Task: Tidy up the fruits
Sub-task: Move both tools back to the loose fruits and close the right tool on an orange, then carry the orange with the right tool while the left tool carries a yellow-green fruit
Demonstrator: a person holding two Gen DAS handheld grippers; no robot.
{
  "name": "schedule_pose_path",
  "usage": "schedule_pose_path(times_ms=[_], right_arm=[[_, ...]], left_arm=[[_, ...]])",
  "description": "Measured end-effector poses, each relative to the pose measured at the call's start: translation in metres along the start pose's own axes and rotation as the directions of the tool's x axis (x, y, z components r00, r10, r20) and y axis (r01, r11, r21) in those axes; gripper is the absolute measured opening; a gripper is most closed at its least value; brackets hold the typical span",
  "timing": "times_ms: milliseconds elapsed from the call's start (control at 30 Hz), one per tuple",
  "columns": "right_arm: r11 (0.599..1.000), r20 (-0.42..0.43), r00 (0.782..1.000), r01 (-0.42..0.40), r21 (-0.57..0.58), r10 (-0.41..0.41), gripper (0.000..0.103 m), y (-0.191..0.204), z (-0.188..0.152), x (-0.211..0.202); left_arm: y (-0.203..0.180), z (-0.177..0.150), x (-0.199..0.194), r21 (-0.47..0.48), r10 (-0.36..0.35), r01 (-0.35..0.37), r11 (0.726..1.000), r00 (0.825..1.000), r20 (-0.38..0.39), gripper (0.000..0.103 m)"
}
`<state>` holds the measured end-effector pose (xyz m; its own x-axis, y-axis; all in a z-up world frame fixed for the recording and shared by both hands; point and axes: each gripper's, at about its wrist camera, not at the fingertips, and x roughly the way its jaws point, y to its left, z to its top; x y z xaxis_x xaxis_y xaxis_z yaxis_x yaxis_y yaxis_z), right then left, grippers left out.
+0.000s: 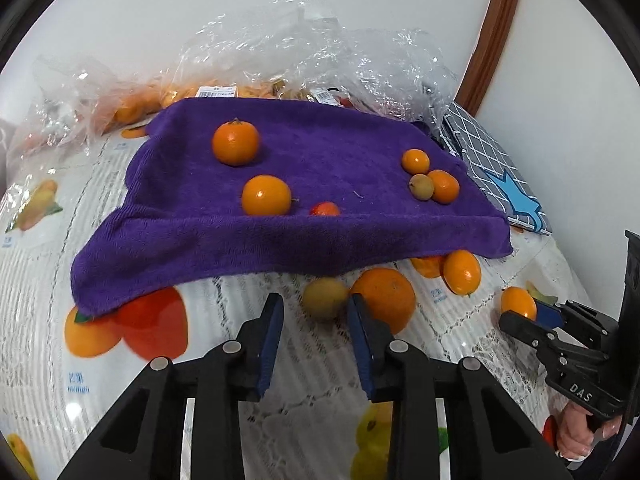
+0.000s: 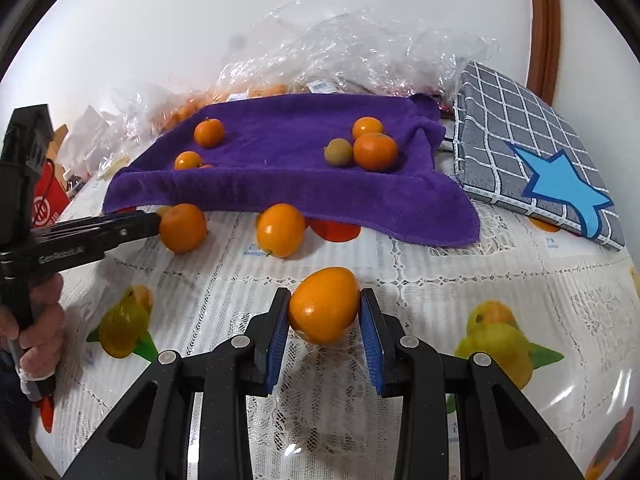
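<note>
My right gripper (image 2: pixel 325 308) is shut on an oval orange fruit (image 2: pixel 324 306), held just above the tablecloth; the left wrist view shows that fruit (image 1: pixel 518 302) in the same gripper (image 1: pixel 524 312). My left gripper (image 1: pixel 316 304) stands with narrow jaws around a small yellow-brown fruit (image 1: pixel 325 298) at its tips. The right pad touches that fruit, while a gap shows on its left side. A round orange (image 1: pixel 384 300) lies against it. The purple towel (image 1: pixel 320 152) behind carries several oranges and small fruits. From the right wrist view, the left gripper (image 2: pixel 158 220) reaches the round orange (image 2: pixel 182 228).
An oval orange fruit (image 2: pixel 280 230) lies at the towel's front edge. Clear plastic bags (image 1: pixel 304 40) with more fruit stand behind the towel against the wall. A grey checked cushion (image 2: pixel 520 148) with a blue star lies to the right. A red box (image 2: pixel 46 204) sits far left.
</note>
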<state>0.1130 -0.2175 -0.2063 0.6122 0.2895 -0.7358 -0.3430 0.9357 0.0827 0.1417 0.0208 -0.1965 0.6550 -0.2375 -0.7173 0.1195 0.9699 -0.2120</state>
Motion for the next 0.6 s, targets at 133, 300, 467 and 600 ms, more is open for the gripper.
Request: schedule_pose_path(times_ms=[133,300,467,600], right_arm=[[1.0,-0.004,1.0,-0.016,0.005,0.016,0.034,0.0,0.0,0.001],[0.999,-0.009,1.0,-0.022,0.028,0.022,0.034,-0.004,0.0,0.003],[0.998,-0.004,0.999,-0.033,0.054,0.033,0.034,-0.008,0.001,0.004],[0.998,0.008,1.0,-0.031,0.063,0.03,0.034,-0.008,0.0,0.001]], left_arm=[[0.001,0.005,0.007,-0.014,-0.007,0.006,1.0,1.0,-0.012,0.026],[-0.001,0.005,0.011,-0.007,-0.013,0.013,1.0,1.0,-0.028,0.024],[0.006,0.003,-0.001,-0.042,-0.046,0.047,0.998,0.998,0.034,0.024],[0.005,-0.001,-0.01,-0.065,-0.052,0.057,0.996,0.996,0.078,0.024]])
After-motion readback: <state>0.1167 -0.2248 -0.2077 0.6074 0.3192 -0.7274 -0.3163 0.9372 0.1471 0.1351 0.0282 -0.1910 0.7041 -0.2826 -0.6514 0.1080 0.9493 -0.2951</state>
